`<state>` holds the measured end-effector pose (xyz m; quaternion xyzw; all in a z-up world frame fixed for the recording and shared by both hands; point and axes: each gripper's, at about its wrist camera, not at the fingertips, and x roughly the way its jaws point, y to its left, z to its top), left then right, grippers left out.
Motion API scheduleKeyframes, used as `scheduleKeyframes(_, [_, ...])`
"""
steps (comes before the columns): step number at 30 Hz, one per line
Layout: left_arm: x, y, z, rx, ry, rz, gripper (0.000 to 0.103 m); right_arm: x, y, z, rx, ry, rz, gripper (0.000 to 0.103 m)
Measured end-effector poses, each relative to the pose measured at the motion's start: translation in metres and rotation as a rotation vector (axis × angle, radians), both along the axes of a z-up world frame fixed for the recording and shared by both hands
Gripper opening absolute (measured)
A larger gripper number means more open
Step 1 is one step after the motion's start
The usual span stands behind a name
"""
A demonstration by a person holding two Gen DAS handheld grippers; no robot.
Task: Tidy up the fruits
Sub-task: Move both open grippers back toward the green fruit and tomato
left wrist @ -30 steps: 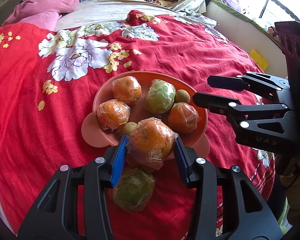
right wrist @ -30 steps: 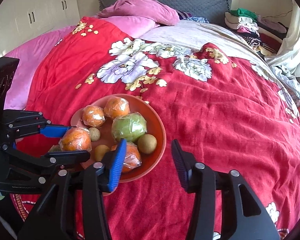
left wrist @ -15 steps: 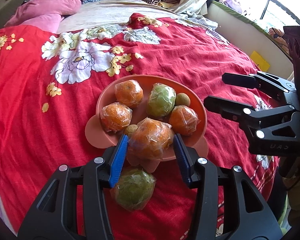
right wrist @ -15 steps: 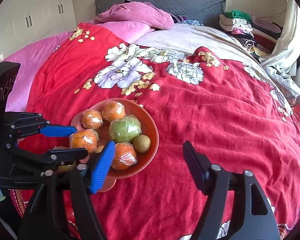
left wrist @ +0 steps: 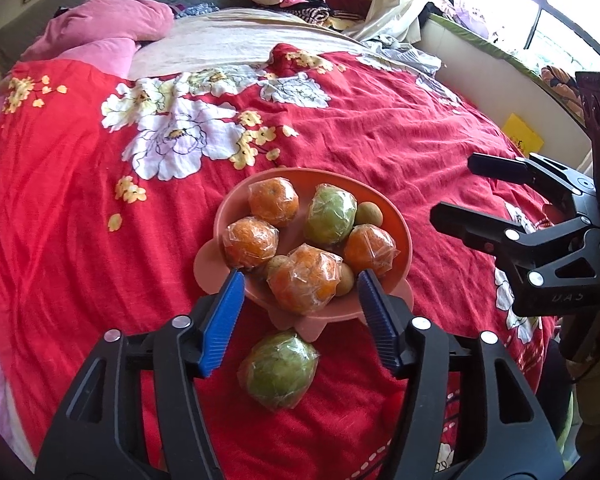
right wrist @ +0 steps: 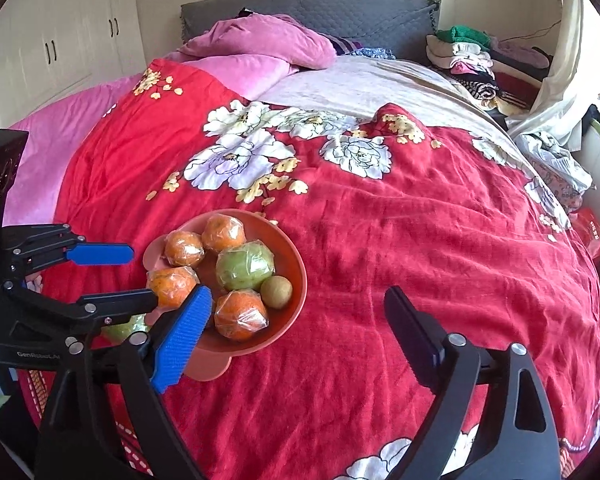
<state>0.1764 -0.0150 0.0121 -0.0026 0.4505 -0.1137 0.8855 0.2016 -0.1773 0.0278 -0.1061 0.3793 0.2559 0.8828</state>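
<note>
An orange-pink bowl [left wrist: 396, 216] sits on the red floral bedspread and also shows in the right wrist view [right wrist: 296, 280]. It holds several plastic-wrapped oranges, a wrapped green fruit [left wrist: 331, 218] and small brown fruits. The nearest wrapped orange [left wrist: 304, 279] lies at the bowl's near edge. My left gripper [left wrist: 300, 322] is open and empty just behind it. A second wrapped green fruit [left wrist: 278, 370] lies on the bedspread in front of the bowl, between my left fingers. My right gripper [right wrist: 298, 340] is open and empty, to the right of the bowl.
Pink pillows [right wrist: 260, 42] and a grey headboard [right wrist: 340, 12] are at the far end of the bed. Folded clothes [right wrist: 466, 60] are piled at the far right. A window ledge [left wrist: 496, 60] runs along the right side. White wardrobes [right wrist: 60, 40] stand at the left.
My left gripper opened and let go of the wrapped orange, which now rests in the bowl. Both grippers pulled back and rose a little; the right gripper opened wider.
</note>
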Motion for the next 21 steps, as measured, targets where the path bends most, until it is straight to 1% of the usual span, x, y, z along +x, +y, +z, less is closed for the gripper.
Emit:
scheduleKeyframes(3, [-0.003, 0.002, 0.004, 0.002, -0.01, 0.009, 0.059, -0.004, 0.0, 0.003, 0.004, -0.004, 0.002, 0.092])
scheduleKeyframes(5, [-0.006, 0.003, 0.007, 0.004, -0.019, 0.018, 0.066, -0.007, 0.0, 0.006, 0.006, -0.011, 0.005, 0.093])
scheduleKeyframes(8, [-0.009, 0.006, 0.011, -0.008, -0.023, 0.028, 0.069, -0.01, 0.0, 0.008, 0.007, -0.015, 0.004, 0.094])
scheduleKeyframes(21, [-0.023, 0.011, 0.022, 0.025, -0.052, 0.058, 0.083, -0.028, 0.003, 0.017, 0.012, -0.034, 0.023, 0.096])
